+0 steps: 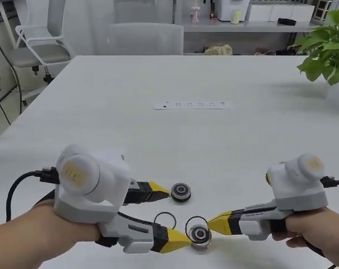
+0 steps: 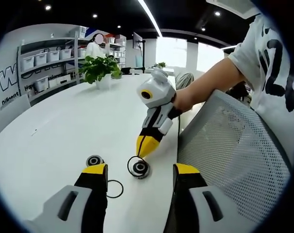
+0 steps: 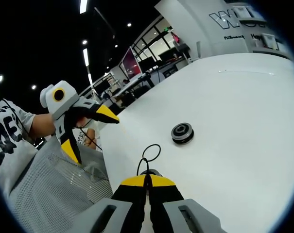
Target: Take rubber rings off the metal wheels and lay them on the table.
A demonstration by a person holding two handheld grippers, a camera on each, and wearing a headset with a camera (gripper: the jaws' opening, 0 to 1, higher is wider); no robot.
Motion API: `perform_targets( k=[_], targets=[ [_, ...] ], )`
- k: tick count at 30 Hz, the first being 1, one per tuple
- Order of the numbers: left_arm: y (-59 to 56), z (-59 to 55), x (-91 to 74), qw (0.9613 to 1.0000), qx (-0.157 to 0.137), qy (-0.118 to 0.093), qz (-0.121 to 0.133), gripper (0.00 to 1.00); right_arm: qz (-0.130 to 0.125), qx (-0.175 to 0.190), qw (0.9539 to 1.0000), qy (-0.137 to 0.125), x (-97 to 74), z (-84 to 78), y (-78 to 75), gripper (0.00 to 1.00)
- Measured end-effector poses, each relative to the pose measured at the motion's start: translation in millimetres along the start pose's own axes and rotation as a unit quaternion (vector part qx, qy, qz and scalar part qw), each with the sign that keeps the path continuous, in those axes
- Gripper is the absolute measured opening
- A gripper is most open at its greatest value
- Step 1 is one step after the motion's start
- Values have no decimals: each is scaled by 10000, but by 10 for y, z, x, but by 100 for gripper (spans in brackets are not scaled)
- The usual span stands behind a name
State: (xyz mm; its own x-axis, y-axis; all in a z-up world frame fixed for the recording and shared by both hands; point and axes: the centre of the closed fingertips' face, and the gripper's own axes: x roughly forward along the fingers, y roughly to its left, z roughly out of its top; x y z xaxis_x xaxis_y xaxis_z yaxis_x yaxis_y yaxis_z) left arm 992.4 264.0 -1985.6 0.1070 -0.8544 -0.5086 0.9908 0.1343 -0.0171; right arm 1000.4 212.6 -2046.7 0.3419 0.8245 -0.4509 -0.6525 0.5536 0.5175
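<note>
Two metal wheels lie near the front edge of the white table [image 1: 242, 145]. The far wheel [image 1: 181, 191] [image 2: 95, 160] [image 3: 182, 132] still wears its black ring. Over the near wheel [image 1: 200, 235] [image 2: 140, 169], my right gripper [image 1: 209, 224] [image 2: 139, 151] [image 3: 147, 180] is shut on a thin black rubber ring [image 1: 195, 219] [image 2: 132, 160] [image 3: 149, 153], which stands partly lifted above the wheel. My left gripper [image 1: 179, 216] [image 2: 140, 170] [image 3: 94, 138] is open, one jaw on each side of the near wheel without touching it. Beside that wheel a loose ring [image 1: 165, 219] [image 2: 115, 188] lies flat.
A white power strip [image 1: 191, 105] lies mid-table. A potted plant [image 1: 326, 50] [image 2: 100, 70] stands at the far right corner. A grey mesh chair [image 2: 229, 145] sits close against the table's near edge, and other chairs [image 1: 40, 50] stand beyond the far side.
</note>
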Motion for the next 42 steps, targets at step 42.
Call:
perform_targets(
  k=[42],
  targets=[
    [220,-155,-552,9980,-146,-90,604,69,227,-263,9993,-114,161,487,135,0]
  ],
)
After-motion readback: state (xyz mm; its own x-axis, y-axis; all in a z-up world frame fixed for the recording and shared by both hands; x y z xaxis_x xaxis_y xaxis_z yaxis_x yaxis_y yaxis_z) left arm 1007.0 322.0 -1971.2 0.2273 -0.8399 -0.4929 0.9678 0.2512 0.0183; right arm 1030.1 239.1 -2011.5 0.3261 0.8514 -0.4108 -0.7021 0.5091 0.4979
